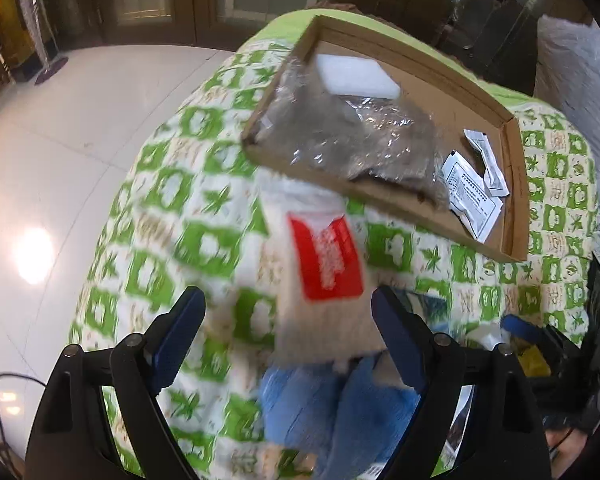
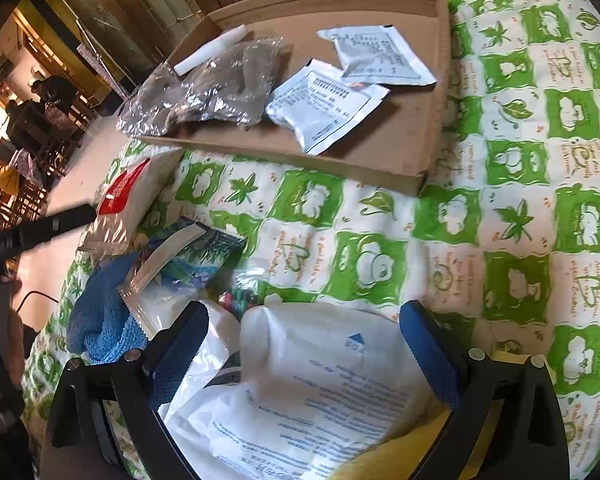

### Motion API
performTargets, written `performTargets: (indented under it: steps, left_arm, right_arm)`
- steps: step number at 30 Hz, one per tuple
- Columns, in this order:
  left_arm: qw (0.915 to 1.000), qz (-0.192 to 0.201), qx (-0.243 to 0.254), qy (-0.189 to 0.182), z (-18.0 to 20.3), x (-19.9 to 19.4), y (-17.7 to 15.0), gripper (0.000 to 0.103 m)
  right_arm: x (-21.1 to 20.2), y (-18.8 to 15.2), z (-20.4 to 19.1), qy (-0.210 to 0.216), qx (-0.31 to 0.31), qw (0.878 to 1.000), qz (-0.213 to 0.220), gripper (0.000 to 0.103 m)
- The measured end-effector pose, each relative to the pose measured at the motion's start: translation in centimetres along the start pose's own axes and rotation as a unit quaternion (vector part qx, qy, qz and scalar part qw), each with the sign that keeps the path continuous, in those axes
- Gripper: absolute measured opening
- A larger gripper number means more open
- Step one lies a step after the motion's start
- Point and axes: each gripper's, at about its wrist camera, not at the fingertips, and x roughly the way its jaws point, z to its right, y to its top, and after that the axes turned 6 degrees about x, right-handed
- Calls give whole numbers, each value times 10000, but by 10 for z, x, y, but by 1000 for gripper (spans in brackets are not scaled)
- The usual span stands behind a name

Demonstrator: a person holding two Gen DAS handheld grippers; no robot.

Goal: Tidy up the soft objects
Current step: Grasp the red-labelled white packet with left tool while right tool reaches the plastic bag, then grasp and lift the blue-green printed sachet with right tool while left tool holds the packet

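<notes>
A shallow cardboard tray (image 1: pixel 514 184) (image 2: pixel 380 160) lies on the green-and-white quilt. It holds a white foam block (image 1: pixel 356 74), a grey cloth in clear plastic (image 1: pixel 340 136) (image 2: pixel 208 92) and two white sachets (image 1: pixel 470 190) (image 2: pixel 324 108). My left gripper (image 1: pixel 290 314) is open, its fingers on either side of a white pack with a red label (image 1: pixel 320 264) (image 2: pixel 128 192). My right gripper (image 2: pixel 304 324) is open above a white printed bag (image 2: pixel 300 392). A blue cloth (image 1: pixel 340 408) (image 2: pixel 100 320) lies near the quilt's edge.
A printed packet with a leaf picture (image 2: pixel 196 256) lies beside the blue cloth. Something yellow (image 2: pixel 420 456) sits under the white bag. A shiny tiled floor (image 1: pixel 60 160) drops away left of the quilt. Chairs and people are far off.
</notes>
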Motion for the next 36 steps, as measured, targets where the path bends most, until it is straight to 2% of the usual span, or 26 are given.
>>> performTargets:
  steps: [7, 10, 12, 13, 14, 16, 22, 26, 29, 32, 36]
  left_arm:
    - [9965, -489, 360, 567, 21, 41, 22, 86]
    - [9956, -606, 396, 587, 24, 54, 22, 86]
    - [9972, -482, 332, 465, 23, 53, 18, 77]
    - [9982, -455, 295, 265, 22, 53, 15, 56]
    - [9985, -487, 253, 66, 21, 53, 12, 46]
    - [9987, -399, 303, 87, 20, 46, 5, 43]
    - [9990, -271, 330, -159, 6, 17, -35, 42]
    - [9984, -86, -77, -559, -25, -9, -75, 42]
    - [9968, 77, -345, -721, -44, -12, -103, 43]
    - [9955, 16, -453, -831, -46, -3, -102, 43]
    - [9977, 48, -152, -655, -33, -3, -101, 43]
  right_arm:
    - [2, 9, -21, 56, 20, 9999, -84, 98]
    - [9, 6, -31, 76, -104, 9998, -145, 98]
    - [13, 3, -35, -29, -244, 9996, -135, 98]
    - [14, 2, -36, -44, -273, 9995, -140, 98]
    - [15, 2, -36, -36, -268, 9995, -142, 98]
    - [16, 2, -35, -25, -230, 9996, -138, 98]
    - [15, 1, -34, -54, -212, 9997, -116, 98]
    - [11, 5, -31, -56, -108, 9998, -162, 98]
    - [13, 13, -33, -14, 15, 9996, -294, 97]
    - [16, 21, -40, -81, 49, 9989, -451, 89]
    - [22, 33, -53, -68, 144, 9977, -659, 83]
